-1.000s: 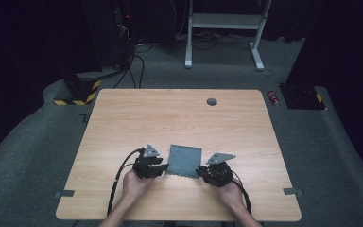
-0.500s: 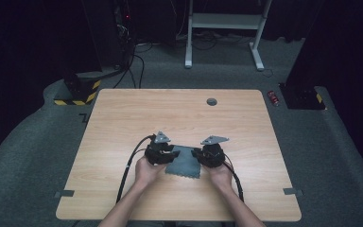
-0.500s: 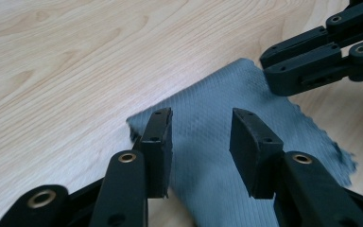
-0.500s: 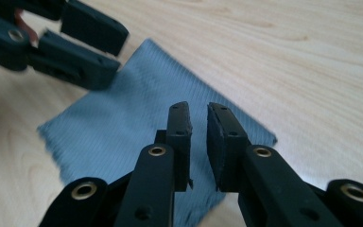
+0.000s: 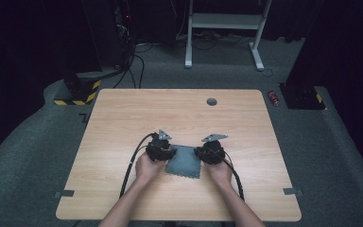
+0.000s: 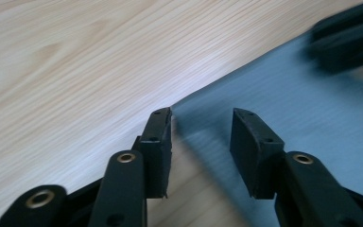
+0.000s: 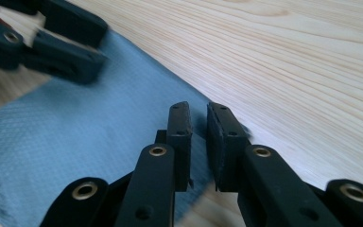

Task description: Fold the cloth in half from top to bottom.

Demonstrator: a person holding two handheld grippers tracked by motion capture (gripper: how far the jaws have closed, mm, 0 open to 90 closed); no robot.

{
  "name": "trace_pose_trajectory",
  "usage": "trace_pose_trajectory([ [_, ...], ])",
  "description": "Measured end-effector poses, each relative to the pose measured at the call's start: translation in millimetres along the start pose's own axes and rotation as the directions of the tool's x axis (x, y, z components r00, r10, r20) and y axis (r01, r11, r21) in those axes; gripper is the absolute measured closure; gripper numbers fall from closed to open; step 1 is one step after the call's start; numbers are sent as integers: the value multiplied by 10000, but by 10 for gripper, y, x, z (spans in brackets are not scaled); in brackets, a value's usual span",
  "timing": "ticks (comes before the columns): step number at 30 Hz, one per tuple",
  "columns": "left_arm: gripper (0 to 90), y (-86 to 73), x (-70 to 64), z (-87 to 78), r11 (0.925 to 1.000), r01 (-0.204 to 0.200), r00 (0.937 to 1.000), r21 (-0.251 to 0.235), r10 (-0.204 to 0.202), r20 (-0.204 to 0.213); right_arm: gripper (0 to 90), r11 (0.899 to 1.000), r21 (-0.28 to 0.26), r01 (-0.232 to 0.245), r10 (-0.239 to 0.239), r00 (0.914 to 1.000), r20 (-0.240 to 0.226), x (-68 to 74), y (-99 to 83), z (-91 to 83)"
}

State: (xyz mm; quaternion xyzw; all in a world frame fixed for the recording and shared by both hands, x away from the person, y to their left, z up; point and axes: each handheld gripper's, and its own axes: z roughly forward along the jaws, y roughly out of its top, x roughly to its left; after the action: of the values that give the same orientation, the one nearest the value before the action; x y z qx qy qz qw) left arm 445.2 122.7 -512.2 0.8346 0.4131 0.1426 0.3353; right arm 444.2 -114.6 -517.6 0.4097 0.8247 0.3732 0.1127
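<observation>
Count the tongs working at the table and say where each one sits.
2. The left tongs sit at the blue-grey cloth's left far corner, jaws apart. The right tongs sit at its right far corner, jaws nearly closed with a narrow gap.

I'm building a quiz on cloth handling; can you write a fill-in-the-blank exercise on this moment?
1. The grey-blue square cloth lies on a light ____ table.
2. The left gripper has its jaws ____ at the cloth's edge.
3. The right gripper has its jaws nearly ____.
4. The cloth lies ____ the two grippers.

Missing words: wooden; open; shut; between
</observation>
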Motion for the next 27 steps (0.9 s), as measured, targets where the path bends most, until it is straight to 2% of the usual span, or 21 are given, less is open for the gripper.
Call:
trace_pose_trajectory([
  [2, 580, -18, 59, -48, 9995, 296, 9996, -77, -295, 28, 789, 10000, 7, 83, -83, 9998, 154, -29, -11, -35],
  [3, 580, -17, 70, -60, 9995, 284, 9996, -132, -284, 6, 785, 9999, -37, 102, -101, 9997, 211, -46, -13, -62],
  [6, 572, 29, 75, -108, 9967, 645, 9976, -498, -631, 277, 767, 9995, -292, -81, 88, 9996, 265, -75, 0, -111],
  [7, 561, 75, 62, -100, 9929, 814, 9965, -871, -794, 263, 729, 9993, -304, -198, 208, 9992, 345, -79, 28, -112],
  [9, 541, 99, 58, -74, 9925, 941, 9954, -776, -924, 255, 712, 9995, -283, -172, 185, 9988, 448, -72, 62, -90],
  [14, 525, 159, 41, 96, 9947, 988, 9949, -287, -992, -154, 695, 9999, -19, -146, 146, 9980, 616, -77, 101, -26],
  [18, 536, 146, 26, 147, 9981, 602, 9966, -93, -606, -554, 711, 9995, 274, -178, 160, 9978, 642, -118, 79, 29],
  [21, 618, 160, 12, 145, 9988, 484, 9983, -10, -484, -319, 806, 9991, 391, 152, -171, 9986, 500, -100, 91, 34],
  [23, 695, 162, 20, 143, 9991, 434, 9990, 2, -434, -65, 858, 9989, 448, 164, -174, 9996, 226, -109, 97, 37],
  [24, 718, 160, 26, 141, 9988, 480, 9988, 9, -480, 66, 867, 9987, 489, 169, -180, 9996, 210, -106, 104, 37],
  [27, 807, 153, 45, 128, 9973, 733, 9967, 75, -735, 344, 875, 9963, 622, 601, -629, 9970, 443, -77, 139, 38],
])
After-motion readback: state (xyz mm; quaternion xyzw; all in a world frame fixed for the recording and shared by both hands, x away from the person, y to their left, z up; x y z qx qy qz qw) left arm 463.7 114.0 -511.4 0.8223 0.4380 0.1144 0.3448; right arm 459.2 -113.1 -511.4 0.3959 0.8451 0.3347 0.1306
